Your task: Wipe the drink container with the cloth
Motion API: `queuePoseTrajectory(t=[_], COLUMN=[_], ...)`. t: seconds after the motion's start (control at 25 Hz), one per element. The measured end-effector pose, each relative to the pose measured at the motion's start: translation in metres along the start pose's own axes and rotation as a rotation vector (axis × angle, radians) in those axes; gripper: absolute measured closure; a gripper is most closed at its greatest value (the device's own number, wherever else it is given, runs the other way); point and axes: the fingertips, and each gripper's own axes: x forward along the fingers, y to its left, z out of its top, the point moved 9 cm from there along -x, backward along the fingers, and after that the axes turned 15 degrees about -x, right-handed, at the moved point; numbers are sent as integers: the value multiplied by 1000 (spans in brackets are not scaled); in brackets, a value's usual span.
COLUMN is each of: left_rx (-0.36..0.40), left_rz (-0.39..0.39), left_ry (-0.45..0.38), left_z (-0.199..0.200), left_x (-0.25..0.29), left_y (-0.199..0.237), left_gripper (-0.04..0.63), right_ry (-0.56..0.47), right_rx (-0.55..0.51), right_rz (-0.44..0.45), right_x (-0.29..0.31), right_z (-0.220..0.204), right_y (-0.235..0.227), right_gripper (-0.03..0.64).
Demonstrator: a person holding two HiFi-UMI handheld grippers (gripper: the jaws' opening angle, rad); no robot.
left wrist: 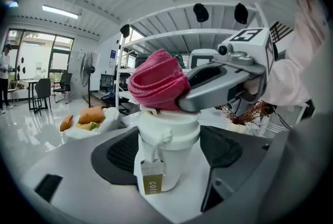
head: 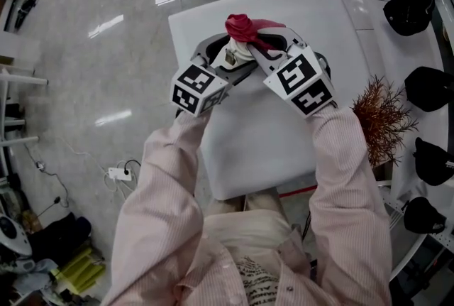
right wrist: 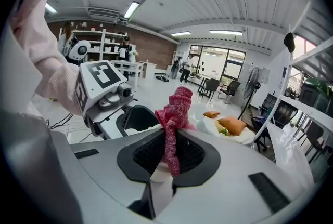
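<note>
1 white drink container point(left wrist: 167, 140) is up over the white table point(head: 284, 148), clamped between the 2 jaws of the left gripper point(head: 227, 59), with 1 paper tag point(left wrist: 150, 182) dangling from its lid. On top, 1 red cloth point(right wrist: 174, 114) presses onto the lid, pinched tight in the nearly closed right gripper point(right wrist: 165, 163). Whether the container's base touches the table is hard to call from here. 1 dried plant point(head: 379, 116) stands at the table's right edge, with 4 black caps point(head: 410, 12) beyond it.
</note>
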Motion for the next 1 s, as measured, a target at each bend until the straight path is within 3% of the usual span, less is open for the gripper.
queuePoseTrajectory(t=[0.36, 1.0], left_rx=[5, -18], left_rz=[-4, -5], left_ry=[-12, -19], left_z=[-3, -6], left_x=[-3, -1], left_y=[-2, -4], left_gripper=[229, 233], right_ry=[9, 7], right_rx=[-75, -87], right_rz=[69, 99], right_x=[-9, -25], right_z=[2, -1], right_y=[7, 17], right_gripper=[580, 580])
